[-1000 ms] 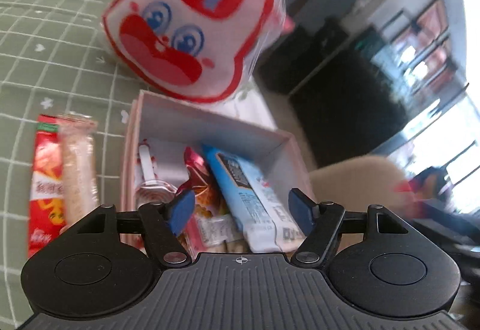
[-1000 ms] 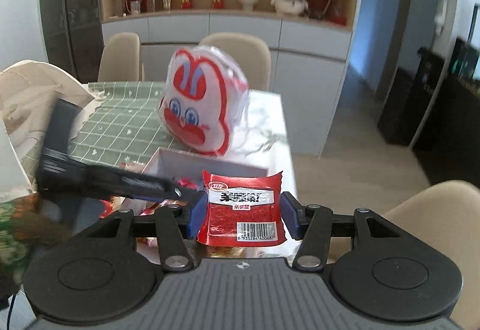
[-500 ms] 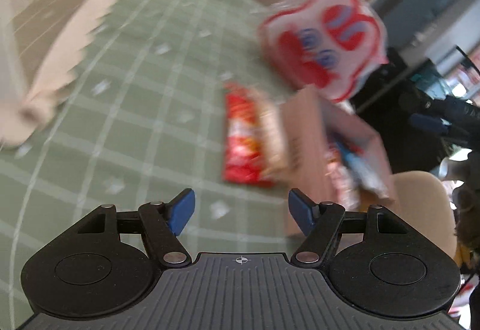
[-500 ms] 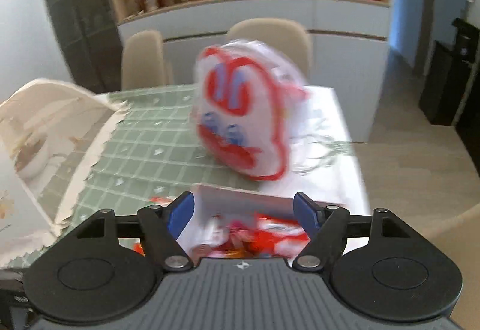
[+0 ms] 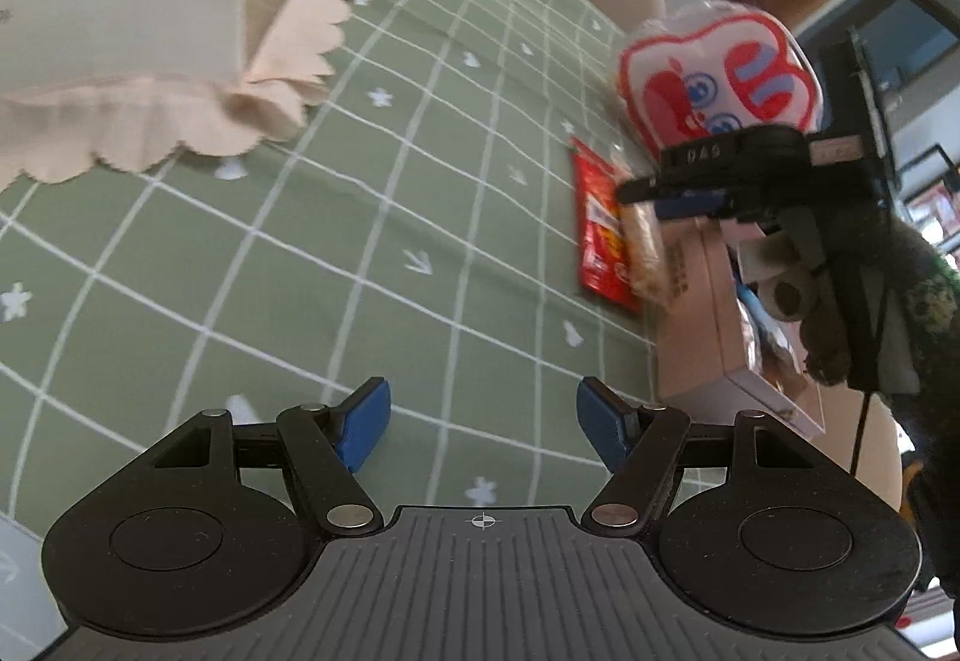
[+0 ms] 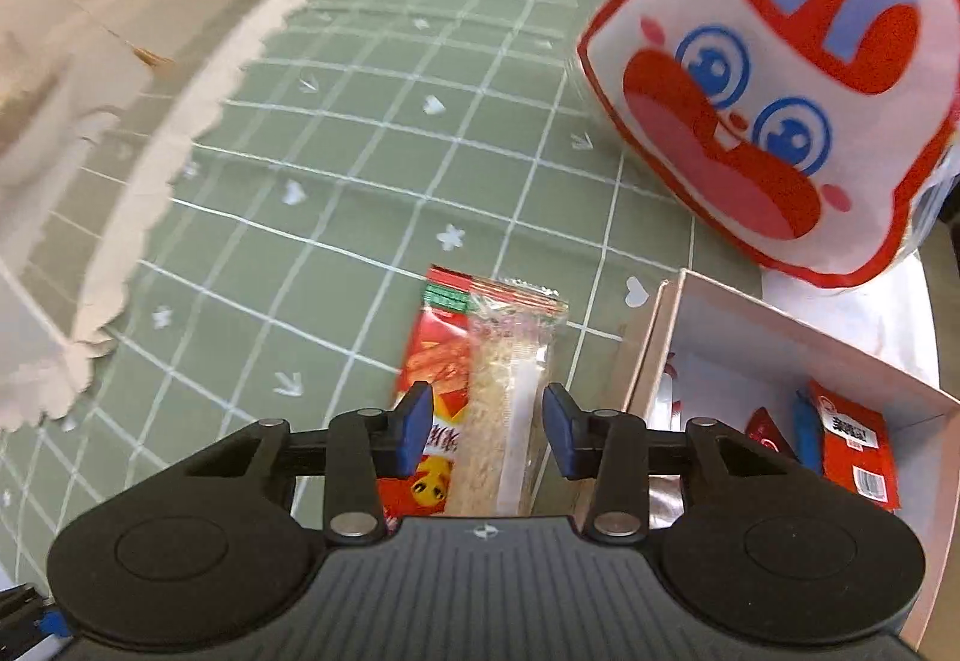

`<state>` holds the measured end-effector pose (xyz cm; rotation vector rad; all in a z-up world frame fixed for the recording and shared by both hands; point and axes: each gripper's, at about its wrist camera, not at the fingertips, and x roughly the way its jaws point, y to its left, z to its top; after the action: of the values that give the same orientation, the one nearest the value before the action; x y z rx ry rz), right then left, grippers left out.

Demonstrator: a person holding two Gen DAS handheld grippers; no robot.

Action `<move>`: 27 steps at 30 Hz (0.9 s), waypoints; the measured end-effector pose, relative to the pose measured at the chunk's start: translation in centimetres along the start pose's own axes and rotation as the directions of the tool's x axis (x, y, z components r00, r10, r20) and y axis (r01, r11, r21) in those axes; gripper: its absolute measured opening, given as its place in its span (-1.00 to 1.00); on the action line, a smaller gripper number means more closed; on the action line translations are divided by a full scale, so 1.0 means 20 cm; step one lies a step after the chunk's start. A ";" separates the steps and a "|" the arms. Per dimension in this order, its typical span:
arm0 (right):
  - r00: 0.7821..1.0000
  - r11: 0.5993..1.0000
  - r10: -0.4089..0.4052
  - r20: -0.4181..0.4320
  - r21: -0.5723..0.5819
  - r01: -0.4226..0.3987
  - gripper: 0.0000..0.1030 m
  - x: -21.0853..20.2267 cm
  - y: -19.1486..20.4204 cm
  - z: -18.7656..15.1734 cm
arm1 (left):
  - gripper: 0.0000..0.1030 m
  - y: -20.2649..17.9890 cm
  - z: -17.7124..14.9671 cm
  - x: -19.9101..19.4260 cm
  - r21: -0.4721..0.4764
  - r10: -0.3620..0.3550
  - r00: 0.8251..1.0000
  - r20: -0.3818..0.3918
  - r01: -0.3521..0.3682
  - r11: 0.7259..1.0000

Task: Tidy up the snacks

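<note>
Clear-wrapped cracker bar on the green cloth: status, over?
Right gripper open, straddling the clear-wrapped cracker bar. Left gripper open, empty. Bar overlaps red snack packet, beside pink cardboard box.

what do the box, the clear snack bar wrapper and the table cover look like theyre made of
Box: likely matte cardboard, judging by its thin, flat, straight-edged walls with no gloss.
Clear snack bar wrapper: thin transparent plastic film; the grainy bar shows through, and the top end has a crimped seal.
Table cover: green with a printed white grid, seemingly soft cloth or vinyl; faint creases, little shine, so it stays open.
</note>
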<state>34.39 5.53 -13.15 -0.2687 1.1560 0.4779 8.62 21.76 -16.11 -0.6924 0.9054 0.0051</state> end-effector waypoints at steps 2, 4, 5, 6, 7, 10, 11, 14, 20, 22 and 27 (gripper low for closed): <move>0.999 0.999 -0.030 -0.017 -0.013 0.030 -0.34 0.03 0.00 0.01 | 0.44 0.03 0.02 0.00 -0.014 -0.003 1.000 0.006 0.003 1.000; 0.998 0.998 -0.053 -0.022 -0.030 0.053 -0.44 0.03 0.01 0.00 | 0.44 0.04 0.03 0.01 -0.017 -0.007 1.000 0.007 0.007 1.000; 0.998 0.998 -0.055 -0.021 -0.035 0.054 -0.45 0.02 0.02 -0.01 | 0.44 0.04 0.04 0.02 -0.011 -0.009 1.000 0.005 0.009 1.000; 0.999 0.998 -0.044 -0.020 -0.037 0.043 -0.45 0.01 0.02 -0.02 | 0.44 0.03 0.05 0.03 -0.003 -0.009 1.000 0.003 0.009 1.000; 1.000 0.999 -0.024 -0.017 -0.035 0.024 -0.45 -0.01 0.02 -0.04 | 0.44 0.02 0.06 0.04 0.008 -0.010 1.000 0.000 0.010 1.000; 0.999 0.999 0.051 0.000 0.000 -0.051 -0.46 -0.12 0.01 -0.13 | 0.44 -0.01 0.11 0.08 0.053 -0.016 1.000 -0.008 0.016 0.998; 0.996 0.996 0.086 0.010 0.007 -0.086 -0.47 -0.17 0.00 -0.18 | 0.44 -0.03 0.14 0.09 0.070 -0.014 1.000 -0.008 0.014 0.997; 0.985 0.985 0.172 0.032 0.031 -0.173 -0.47 -0.33 -0.01 -0.35 | 0.44 -0.10 0.23 0.16 0.121 -0.013 1.000 -0.001 0.013 0.993; 0.973 0.969 0.226 0.054 0.088 -0.230 -0.50 -0.50 -0.06 -0.69 | 0.44 -0.38 0.39 0.39 0.277 -0.003 1.000 -0.015 0.007 0.961; 0.973 0.969 0.220 0.068 0.103 -0.227 -0.50 -0.53 -0.07 -0.76 | 0.44 -0.49 0.42 0.51 0.336 0.025 0.999 -0.029 -0.014 0.942; 0.972 0.969 0.196 0.129 0.123 -0.212 -0.50 -0.57 -0.09 -0.88 | 0.44 -0.69 0.43 0.78 0.457 0.150 0.989 0.012 -0.139 0.879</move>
<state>17.38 -6.27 -9.60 -0.0023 1.1018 0.5857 28.59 11.41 -16.18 -0.1830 0.9363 -0.0816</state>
